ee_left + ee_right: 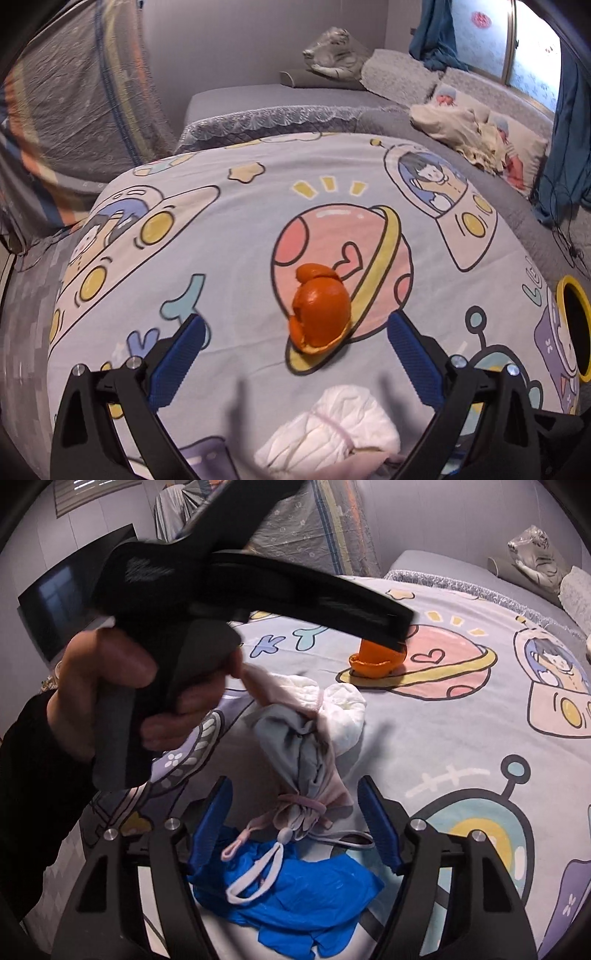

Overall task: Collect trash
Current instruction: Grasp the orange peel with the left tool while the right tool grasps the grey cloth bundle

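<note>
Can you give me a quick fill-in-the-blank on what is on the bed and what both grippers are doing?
1. The left gripper is open around the ____ peel.
2. The peel lies on the printed pink ____ of the bedsheet.
3. The right gripper is open and holds ____.
4. The crumpled glove below the right gripper is ____.

Missing words: orange; planet; nothing; blue

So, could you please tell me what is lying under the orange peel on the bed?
The curled orange peel rests directly on the cartoon-print bedsheet, over its printed pink ringed planet. Whatever lies inside the peel's hollow, or beneath its base, is covered.
</note>
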A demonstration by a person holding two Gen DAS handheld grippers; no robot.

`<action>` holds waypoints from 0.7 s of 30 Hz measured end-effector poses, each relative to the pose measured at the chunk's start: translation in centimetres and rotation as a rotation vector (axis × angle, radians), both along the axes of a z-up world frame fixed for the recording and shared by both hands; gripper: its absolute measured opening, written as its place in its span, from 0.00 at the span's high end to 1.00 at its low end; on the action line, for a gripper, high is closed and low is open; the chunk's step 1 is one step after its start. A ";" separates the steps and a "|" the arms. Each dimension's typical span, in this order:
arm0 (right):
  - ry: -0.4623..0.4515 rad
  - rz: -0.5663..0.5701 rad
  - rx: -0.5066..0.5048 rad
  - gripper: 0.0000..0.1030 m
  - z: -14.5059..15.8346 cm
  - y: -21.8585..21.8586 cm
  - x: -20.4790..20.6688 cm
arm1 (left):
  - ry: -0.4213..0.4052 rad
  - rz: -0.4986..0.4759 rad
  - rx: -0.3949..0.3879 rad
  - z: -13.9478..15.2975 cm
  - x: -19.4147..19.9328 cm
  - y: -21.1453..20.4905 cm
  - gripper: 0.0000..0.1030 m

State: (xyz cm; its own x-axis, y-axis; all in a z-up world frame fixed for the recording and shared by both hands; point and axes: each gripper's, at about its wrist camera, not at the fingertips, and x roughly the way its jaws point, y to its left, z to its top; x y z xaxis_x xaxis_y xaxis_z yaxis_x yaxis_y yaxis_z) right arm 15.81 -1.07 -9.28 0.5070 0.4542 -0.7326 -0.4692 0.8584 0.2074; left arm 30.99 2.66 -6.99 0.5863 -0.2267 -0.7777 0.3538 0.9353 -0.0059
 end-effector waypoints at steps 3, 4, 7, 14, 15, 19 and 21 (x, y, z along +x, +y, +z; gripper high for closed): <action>0.026 0.002 -0.001 0.42 -0.4 0.2 0.5 | 0.019 -0.003 0.023 -0.4 1.2 -0.7 0.08; 0.034 0.005 -0.003 0.43 -0.6 0.2 0.7 | 0.043 -0.005 0.030 -0.7 1.8 -0.9 0.09; 0.061 0.006 0.006 0.51 -1.0 0.2 1.1 | 0.126 0.005 0.047 -2.0 3.4 -1.1 0.23; 0.095 0.004 0.035 0.69 -1.2 -0.3 2.1 | 0.228 0.027 0.020 -4.3 4.1 -1.2 0.61; 0.094 0.006 0.036 0.71 -1.2 -0.3 2.1 | 0.224 0.024 0.020 -4.3 4.0 -1.3 0.63; 0.111 0.004 0.051 0.77 -1.0 -0.7 2.5 | 0.217 0.033 0.008 -3.8 3.6 -0.9 0.70; 0.119 0.007 0.063 0.78 -0.9 -0.9 2.4 | 0.221 0.042 -0.001 -3.6 3.4 -0.5 0.71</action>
